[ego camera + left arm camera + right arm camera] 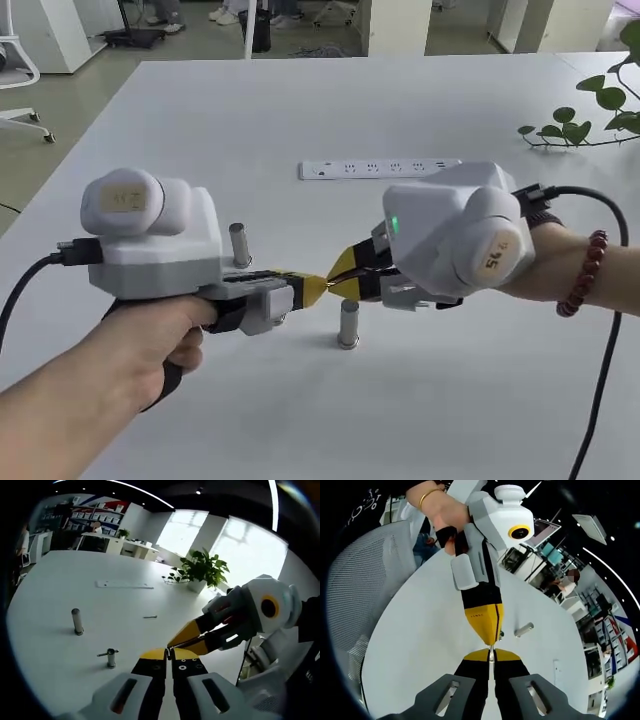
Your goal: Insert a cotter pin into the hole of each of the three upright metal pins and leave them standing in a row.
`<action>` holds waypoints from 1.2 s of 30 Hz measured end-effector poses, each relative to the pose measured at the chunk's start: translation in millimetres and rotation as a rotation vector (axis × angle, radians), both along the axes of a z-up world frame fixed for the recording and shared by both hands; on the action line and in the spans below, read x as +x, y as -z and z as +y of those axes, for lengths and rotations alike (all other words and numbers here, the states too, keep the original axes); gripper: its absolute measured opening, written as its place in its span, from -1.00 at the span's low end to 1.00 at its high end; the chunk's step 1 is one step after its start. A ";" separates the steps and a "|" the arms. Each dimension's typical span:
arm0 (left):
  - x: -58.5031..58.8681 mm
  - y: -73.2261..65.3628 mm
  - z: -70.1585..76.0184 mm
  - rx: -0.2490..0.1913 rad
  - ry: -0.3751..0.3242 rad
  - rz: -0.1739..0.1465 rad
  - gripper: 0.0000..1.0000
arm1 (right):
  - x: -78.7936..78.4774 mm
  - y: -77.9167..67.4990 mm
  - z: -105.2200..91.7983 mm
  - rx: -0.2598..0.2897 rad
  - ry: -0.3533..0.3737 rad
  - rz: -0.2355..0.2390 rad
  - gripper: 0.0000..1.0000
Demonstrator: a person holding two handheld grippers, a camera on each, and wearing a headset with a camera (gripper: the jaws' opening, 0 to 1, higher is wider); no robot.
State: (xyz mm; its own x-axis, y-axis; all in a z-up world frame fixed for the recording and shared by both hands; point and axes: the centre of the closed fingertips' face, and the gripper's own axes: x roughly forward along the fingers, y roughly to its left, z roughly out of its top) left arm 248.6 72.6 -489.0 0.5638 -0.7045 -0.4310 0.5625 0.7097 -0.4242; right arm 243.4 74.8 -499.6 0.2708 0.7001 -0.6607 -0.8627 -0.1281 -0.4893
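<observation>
Nearest, the left hand-held gripper (318, 287) and right hand-held gripper (338, 285) meet tip to tip above the bench (450, 400). Both are pressed together on one thin cotter pin (491, 653), its long axis in line with the jaws. One upright metal pin (348, 323) stands just below the tips, a second metal pin (240, 245) behind the left one. Left gripper view: a crosswise cotter pin (106, 653) through one upright pin, and a loose cotter pin (150, 616) flat farther off.

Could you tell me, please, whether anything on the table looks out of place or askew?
Nothing looks spilled or damaged. One loose cotter pin lies flat on the table, apart from the bare pin and the pin already fitted, which stand upright. The right tongs seem to pinch a second cotter pin.
</observation>
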 end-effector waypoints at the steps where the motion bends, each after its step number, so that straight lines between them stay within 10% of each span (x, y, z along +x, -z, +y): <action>1: 0.3 -0.3 0.3 0.002 -0.001 -0.004 -0.99 | 0.4 -0.1 0.3 0.003 0.006 0.003 -1.00; 14: 1.5 -0.8 3.9 0.055 0.036 -0.068 -1.00 | 4.0 -0.4 -0.9 0.047 0.068 0.080 -1.00; 31: -10.6 0.4 5.2 0.131 0.176 -0.165 -1.00 | -5.9 -4.7 -19.5 0.251 0.201 0.585 -0.81; 36: -20.6 -0.9 -0.3 0.126 0.244 -0.198 -1.00 | -20.4 -4.8 -24.2 0.256 0.170 0.640 -0.84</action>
State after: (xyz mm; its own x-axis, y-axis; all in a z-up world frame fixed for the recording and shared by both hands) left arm 228.0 72.4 -488.1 0.4666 -0.7774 -0.4219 0.7850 0.5837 -0.2075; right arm 223.0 50.6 -494.8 0.0038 0.8370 -0.5472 -0.9887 0.0850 0.1232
